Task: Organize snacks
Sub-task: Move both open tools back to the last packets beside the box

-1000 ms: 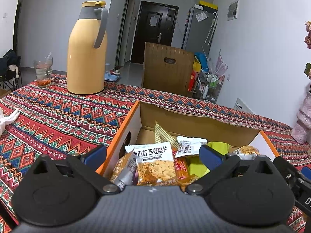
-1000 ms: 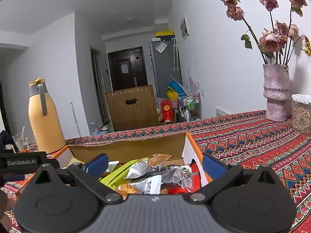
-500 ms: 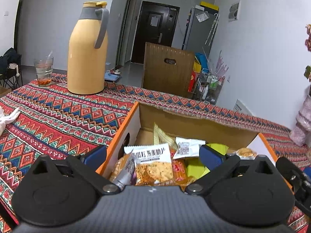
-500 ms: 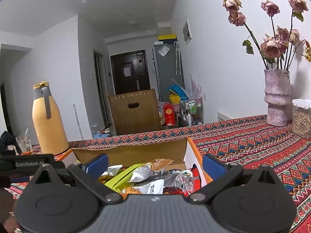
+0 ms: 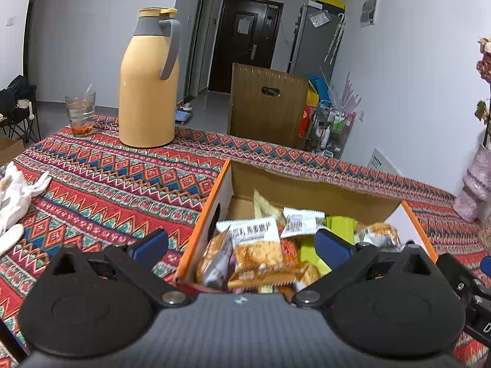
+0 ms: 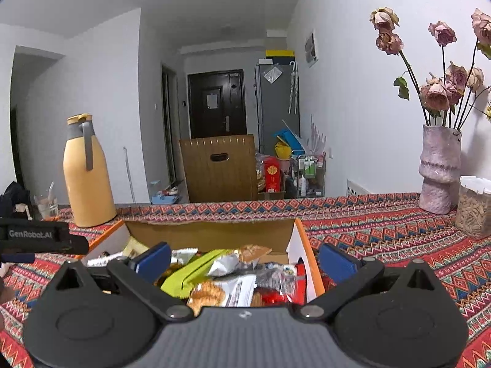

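Observation:
An open cardboard box with orange edges (image 5: pixel 307 184) (image 6: pixel 211 230) sits on the patterned tablecloth, filled with several snack packets. A white-topped cracker packet (image 5: pixel 256 242) lies near its left side and a green packet (image 6: pixel 187 276) across the middle. My left gripper (image 5: pixel 241 245) hovers open over the box's near left corner, nothing between its blue pads. My right gripper (image 6: pixel 245 257) is open above the box's near right part, also empty. The left gripper's body (image 6: pixel 40 239) shows at the left edge of the right wrist view.
A yellow thermos jug (image 5: pixel 147 82) and a glass (image 5: pixel 80 113) stand at the far left of the table. White cloth (image 5: pixel 15 193) lies at the left edge. A vase of dried roses (image 6: pixel 438 168) and a clear jar (image 6: pixel 474 208) stand far right. A wooden chair back (image 5: pixel 267 104) is behind the table.
Both grippers have drawn back and risen slightly, so the box sits lower and a little farther in each view. Both stay open; the snacks have not moved.

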### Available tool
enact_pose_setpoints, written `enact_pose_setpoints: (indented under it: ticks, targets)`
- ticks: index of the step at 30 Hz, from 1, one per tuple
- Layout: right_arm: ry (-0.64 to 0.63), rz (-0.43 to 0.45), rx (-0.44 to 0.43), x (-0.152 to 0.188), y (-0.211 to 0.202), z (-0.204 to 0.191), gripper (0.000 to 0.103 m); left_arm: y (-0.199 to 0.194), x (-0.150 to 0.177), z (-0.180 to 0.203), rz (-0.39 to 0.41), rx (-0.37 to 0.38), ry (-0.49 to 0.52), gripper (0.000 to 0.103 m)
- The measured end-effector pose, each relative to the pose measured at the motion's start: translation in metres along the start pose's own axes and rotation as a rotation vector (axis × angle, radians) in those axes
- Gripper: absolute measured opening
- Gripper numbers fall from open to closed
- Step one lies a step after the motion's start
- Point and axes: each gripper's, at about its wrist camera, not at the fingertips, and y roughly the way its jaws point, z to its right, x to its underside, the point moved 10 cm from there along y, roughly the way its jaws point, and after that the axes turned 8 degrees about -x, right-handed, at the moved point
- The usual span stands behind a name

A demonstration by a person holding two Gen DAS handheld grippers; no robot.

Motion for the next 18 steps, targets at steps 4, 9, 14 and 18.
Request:
enact_pose_setpoints:
  ticks: [4, 9, 14, 18]
  targets:
    - [-0.023, -0.040, -0.006, 0.013, -0.011, -0.005, 0.103, -0.009, 0.017, -0.004, -0.026, 0.001, 0.044, 0.103]
    - [-0.043, -0.126, -0.016, 0.041, -0.016, -0.011, 0.103, -0.014, 0.045, -0.011, -0.075, -0.001, 0.089, 0.103]
    - [-0.055, -0.242, -0.021, 0.075, -0.012, -0.016, 0.103, -0.012, 0.073, -0.016, -0.133, 0.001, 0.120, 0.103]
    - [-0.048, -0.311, -0.016, 0.097, -0.004, -0.018, 0.103, -0.009, 0.090, -0.017, -0.161, 0.005, 0.130, 0.103]
